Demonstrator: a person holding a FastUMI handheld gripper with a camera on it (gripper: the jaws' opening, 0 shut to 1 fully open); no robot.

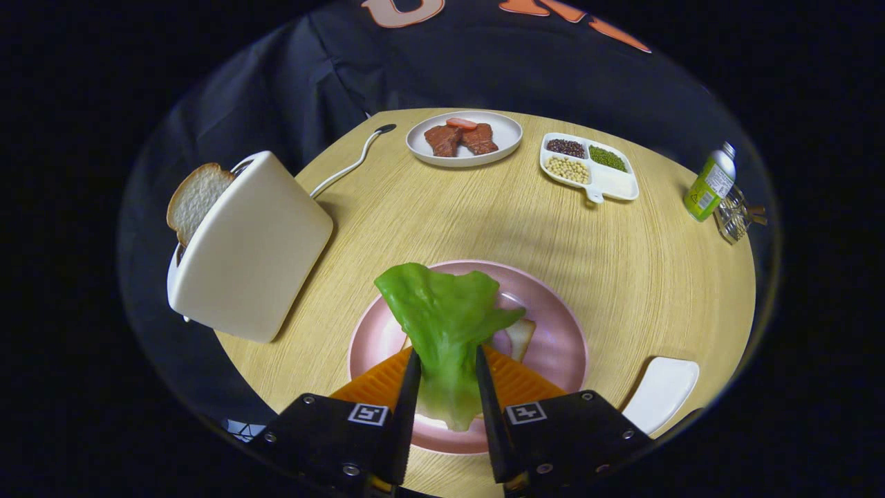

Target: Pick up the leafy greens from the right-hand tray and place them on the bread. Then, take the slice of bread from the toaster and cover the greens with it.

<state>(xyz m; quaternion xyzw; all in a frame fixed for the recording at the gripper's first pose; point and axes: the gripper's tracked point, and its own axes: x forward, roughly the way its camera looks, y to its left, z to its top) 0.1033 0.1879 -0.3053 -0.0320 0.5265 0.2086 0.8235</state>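
Tool (446, 377) fingers pinched on the floppy green lettuce leaf (442, 321), hanging right over the round pink plate (560, 325)

Both fingers press the stem end of the leaf, and its long axis runs straight ahead from the fingertips, the frilly top flopping out over the middle of the plate. Peeking out just beside the leaf, to the right, is a corner of the white bread slice (520, 337) lying on that plate, so the target looks to sit pretty much directly below and a touch right, not ahead. I'd guess lowering comes next. Second bread slice (196, 199) pokes from the white toaster (252, 252), off to the left on the wooden table (484, 221).
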